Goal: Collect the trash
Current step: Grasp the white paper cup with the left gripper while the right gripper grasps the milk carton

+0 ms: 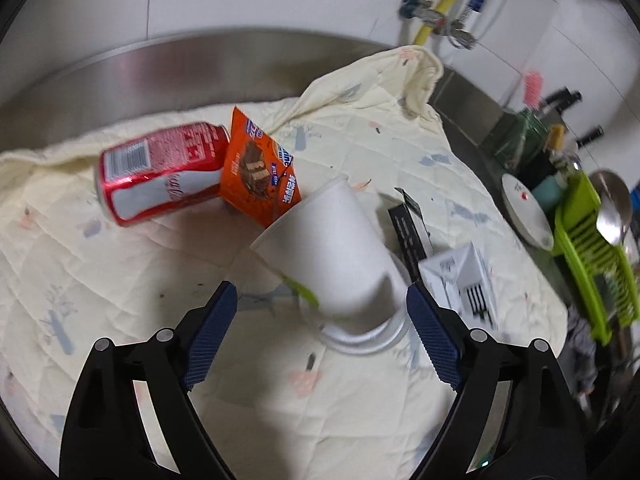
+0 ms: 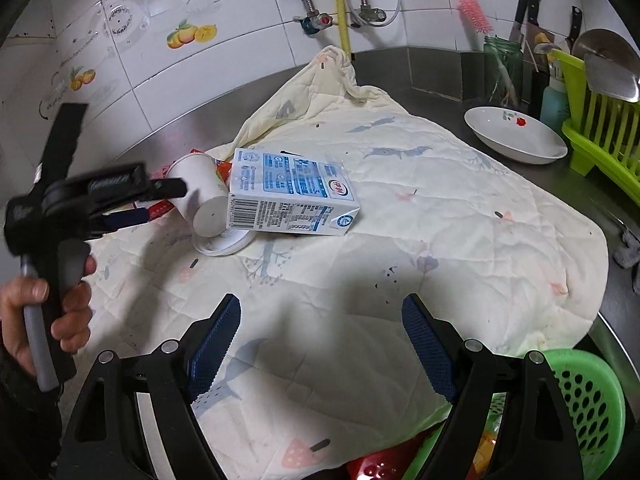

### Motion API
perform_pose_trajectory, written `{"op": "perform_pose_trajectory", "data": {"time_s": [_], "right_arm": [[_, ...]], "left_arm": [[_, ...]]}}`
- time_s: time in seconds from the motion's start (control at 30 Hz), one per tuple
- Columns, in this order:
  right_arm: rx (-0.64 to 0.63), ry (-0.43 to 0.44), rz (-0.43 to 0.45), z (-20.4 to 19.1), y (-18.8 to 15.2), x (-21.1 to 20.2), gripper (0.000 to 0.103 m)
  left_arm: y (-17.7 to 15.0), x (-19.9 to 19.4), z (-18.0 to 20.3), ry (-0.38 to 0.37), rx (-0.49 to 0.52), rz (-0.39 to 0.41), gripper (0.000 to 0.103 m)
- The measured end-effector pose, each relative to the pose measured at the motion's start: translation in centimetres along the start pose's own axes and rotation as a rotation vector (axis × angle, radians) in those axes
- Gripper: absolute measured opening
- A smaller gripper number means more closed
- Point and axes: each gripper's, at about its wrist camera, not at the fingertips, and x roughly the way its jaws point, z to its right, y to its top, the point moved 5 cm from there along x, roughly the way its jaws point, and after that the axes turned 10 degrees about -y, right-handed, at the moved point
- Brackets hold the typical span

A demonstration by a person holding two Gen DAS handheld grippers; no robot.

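A white paper cup lies tipped on the cream quilted cloth, its base resting on a clear plastic lid. My left gripper is open, and the cup's base sits between its blue pads without being pressed. Behind the cup lie a red soda can, an orange snack wrapper, a black box and a milk carton. The right wrist view shows the left gripper beside the cup and the carton. My right gripper hangs open over bare cloth.
A green perforated basket holding some wrappers sits at the lower right, below the cloth's edge. On the steel counter stand a white plate, a green dish rack with utensils, a jar and knives. A tiled wall with pipes rises behind.
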Motion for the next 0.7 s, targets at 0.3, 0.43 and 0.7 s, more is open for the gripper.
{"op": "perform_pose_trajectory", "data": {"time_s": [0.3,0.43,0.7], "right_arm": [[-0.058,0.018,-0.003,-0.5,1.5,1.3,0.084],[-0.089,0.010,0.011,-1.1,3.0,1.8,0.084],[-0.016,0.041,0.026,-1.8,7.6,3.5,0.084]], "left_arm": [[1.4,2.4,-0.5,0.019,-0.077,-0.036,0.090],[1.8,3.3,-0.9,0.026,-0.089,-0.046,0.090],[2.1,3.1,-1.5,-0.008,-0.061,-0.028,0.085]]}}
